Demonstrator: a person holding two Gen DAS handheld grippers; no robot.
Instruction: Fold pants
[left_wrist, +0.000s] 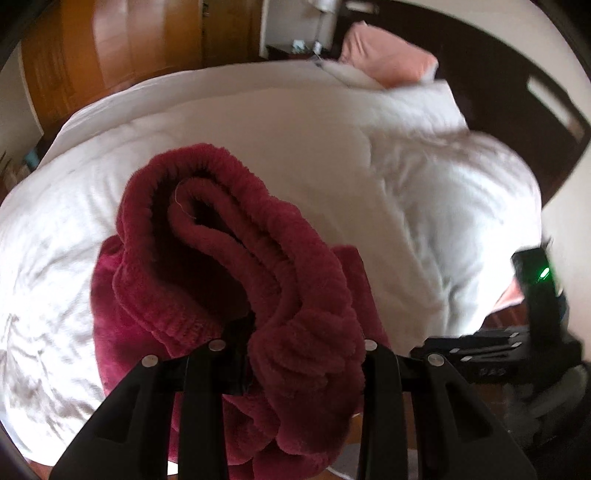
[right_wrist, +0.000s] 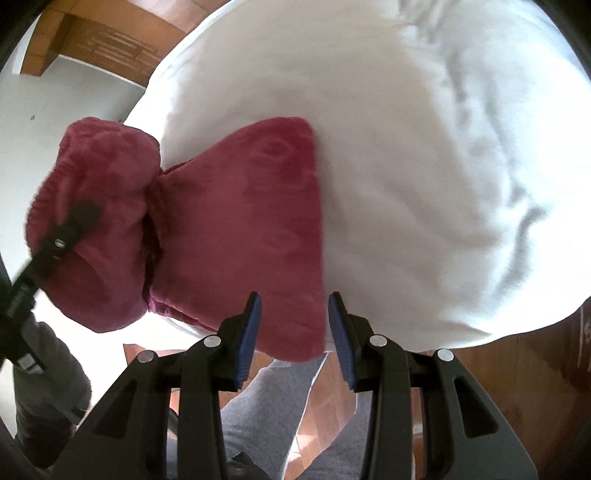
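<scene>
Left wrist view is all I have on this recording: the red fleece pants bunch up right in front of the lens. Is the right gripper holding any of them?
Observer: No. The right gripper is open, its blue-padded fingers apart and clear of the red fleece pants.
Operator: Is the whole garment lifted?
Observer: No. The right wrist view shows a flat folded section lying on the white duvet; only the waistband end is raised by the left gripper.
Operator: Does that flat section sit fully on the bed?
Observer: It lies at the bed's near edge, and its near corner appears to overhang the wooden floor.
</scene>
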